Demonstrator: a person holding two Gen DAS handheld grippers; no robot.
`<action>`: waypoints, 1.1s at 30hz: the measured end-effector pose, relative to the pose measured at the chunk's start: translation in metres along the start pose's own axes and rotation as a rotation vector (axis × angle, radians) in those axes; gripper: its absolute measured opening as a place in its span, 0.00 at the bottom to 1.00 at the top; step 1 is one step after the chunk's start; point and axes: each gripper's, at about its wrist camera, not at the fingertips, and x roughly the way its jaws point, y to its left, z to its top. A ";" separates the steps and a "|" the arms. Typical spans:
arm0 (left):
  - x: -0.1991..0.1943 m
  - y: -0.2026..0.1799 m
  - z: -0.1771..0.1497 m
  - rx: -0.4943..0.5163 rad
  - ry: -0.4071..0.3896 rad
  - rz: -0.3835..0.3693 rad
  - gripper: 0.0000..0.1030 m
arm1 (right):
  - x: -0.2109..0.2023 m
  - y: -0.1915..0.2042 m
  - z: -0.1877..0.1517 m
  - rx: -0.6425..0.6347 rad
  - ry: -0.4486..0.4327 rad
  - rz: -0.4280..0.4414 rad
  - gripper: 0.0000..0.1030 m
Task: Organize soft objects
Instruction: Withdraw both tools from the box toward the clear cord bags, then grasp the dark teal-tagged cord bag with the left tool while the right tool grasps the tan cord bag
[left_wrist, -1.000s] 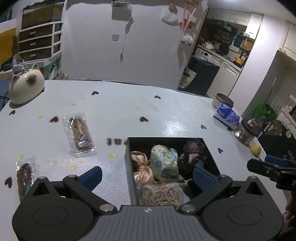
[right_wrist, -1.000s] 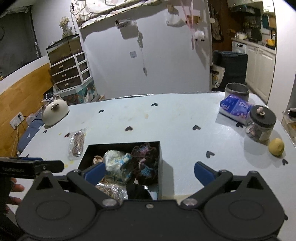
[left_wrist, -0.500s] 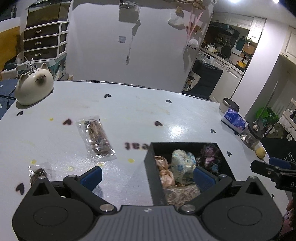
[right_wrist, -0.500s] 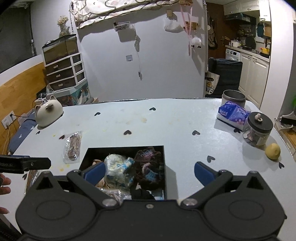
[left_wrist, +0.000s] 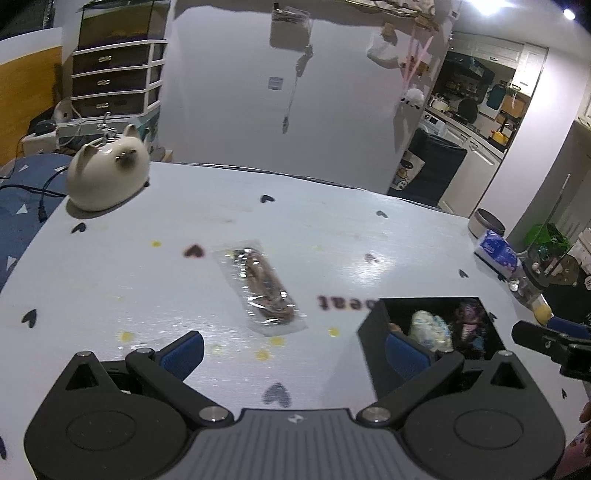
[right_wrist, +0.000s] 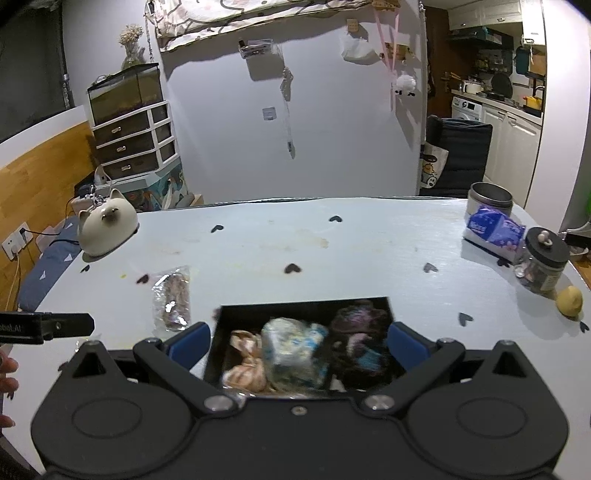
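**Box filled, one packet out**

Black box (right_wrist: 218, 347) on table (right_wrist: 369, 251) w/ pink, pale-blue, dark soft items inside. Clear packet (left_wrist: 264, 286) lies left of box. Left gripper (left_wrist: 293, 352) & right gripper (right_wrist: 297, 341) both wide open, empty, hovering near box.

The middle and far stretch of the table (right_wrist: 369, 243) lie bare, so a gripper could pass freely there. Along the right edge stand a tin (right_wrist: 490, 197), a blue tissue pack (right_wrist: 493, 229), a lidded jar (right_wrist: 543, 260) and a yellow lemon-like lump (right_wrist: 570, 301), crowded together, while a cat-shaped lamp (right_wrist: 105, 227) takes the far left corner. Near the front edge a black box (right_wrist: 303, 308) of soft things sits with a clear packet (right_wrist: 173, 297) lying apart to its left, open tabletop between them.
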 end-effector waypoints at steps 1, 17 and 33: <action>0.000 0.006 0.000 0.000 0.003 0.003 1.00 | 0.001 0.006 0.000 0.000 -0.001 0.000 1.00; 0.053 0.076 -0.049 0.154 0.257 0.103 1.00 | 0.008 0.068 -0.006 0.017 0.000 -0.027 1.00; 0.065 0.119 -0.067 0.233 0.288 0.207 1.00 | 0.012 0.093 -0.012 0.017 0.004 -0.043 1.00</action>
